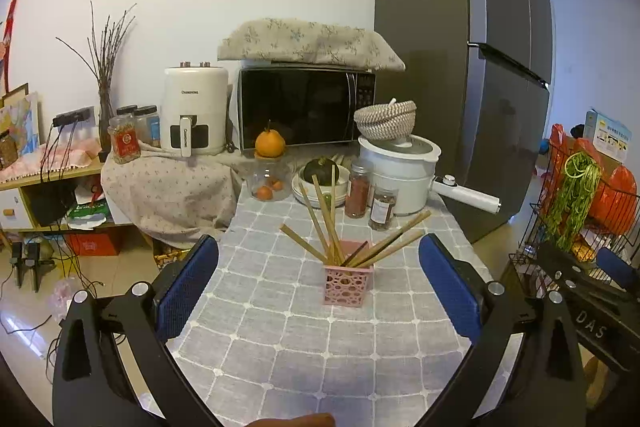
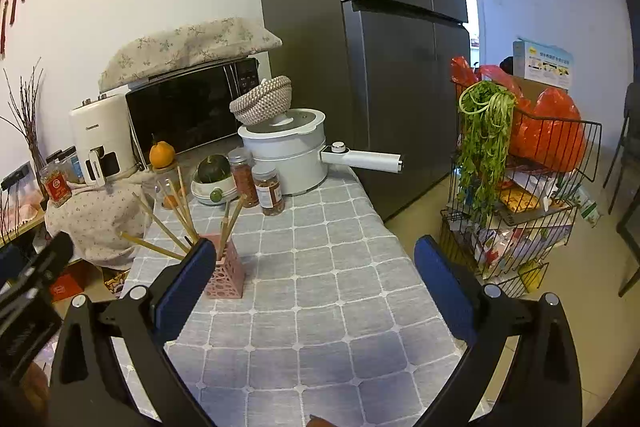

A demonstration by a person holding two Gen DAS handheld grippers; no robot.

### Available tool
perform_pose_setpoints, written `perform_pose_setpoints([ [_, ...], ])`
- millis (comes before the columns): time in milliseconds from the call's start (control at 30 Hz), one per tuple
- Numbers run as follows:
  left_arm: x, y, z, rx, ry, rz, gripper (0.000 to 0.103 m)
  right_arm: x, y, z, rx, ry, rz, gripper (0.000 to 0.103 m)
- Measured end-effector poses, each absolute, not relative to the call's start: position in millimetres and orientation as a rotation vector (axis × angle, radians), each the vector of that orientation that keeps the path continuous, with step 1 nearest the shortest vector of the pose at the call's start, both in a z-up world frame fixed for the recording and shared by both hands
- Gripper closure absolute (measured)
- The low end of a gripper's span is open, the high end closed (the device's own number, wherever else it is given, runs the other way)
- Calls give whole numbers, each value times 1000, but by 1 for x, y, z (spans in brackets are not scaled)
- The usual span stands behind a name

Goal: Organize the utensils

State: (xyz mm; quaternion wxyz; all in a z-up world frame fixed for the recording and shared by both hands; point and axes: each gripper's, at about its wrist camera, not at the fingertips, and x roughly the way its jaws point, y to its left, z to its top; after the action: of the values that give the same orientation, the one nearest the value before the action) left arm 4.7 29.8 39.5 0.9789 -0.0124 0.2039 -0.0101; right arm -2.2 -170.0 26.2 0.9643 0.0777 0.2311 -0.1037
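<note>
Left gripper (image 1: 319,275): jaws spread wide, nothing between the blue pads; it sits low in the left wrist view, held above the checked tablecloth (image 1: 280,339).
Right gripper (image 2: 315,275): jaws also wide apart and empty, low in the right wrist view; part of its black body shows at the right edge of the left wrist view.
Pink holder (image 1: 347,285): a small perforated square cup, upright on the cloth at centre frame in the left wrist view, between the two left fingers but farther back; in the right wrist view it stands just behind the left-hand blue pad.
Chopsticks (image 1: 326,223): wooden sticks standing in the pink holder, fanned out to left and right.
Behind the holder: two spice jars (image 1: 370,197), a white pot (image 1: 400,171) topped by a woven basket (image 1: 385,121), a dark squash in a bowl (image 1: 320,173).
Upper frame: microwave (image 1: 306,107), grey fridge (image 1: 460,67).
</note>
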Motion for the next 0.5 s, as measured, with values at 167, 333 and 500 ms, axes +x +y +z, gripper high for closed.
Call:
perform_pose_setpoints([
  [167,5,29,39,-27,408,-19,7,-1,-170,25,154,475,-207,6],
  [333,4,26,38,-26,415,-23,7,-1,-171,23,150,478,-204,6],
  [500,5,26,37,-28,416,-23,7,0,-171,22,145,482,-199,6],
])
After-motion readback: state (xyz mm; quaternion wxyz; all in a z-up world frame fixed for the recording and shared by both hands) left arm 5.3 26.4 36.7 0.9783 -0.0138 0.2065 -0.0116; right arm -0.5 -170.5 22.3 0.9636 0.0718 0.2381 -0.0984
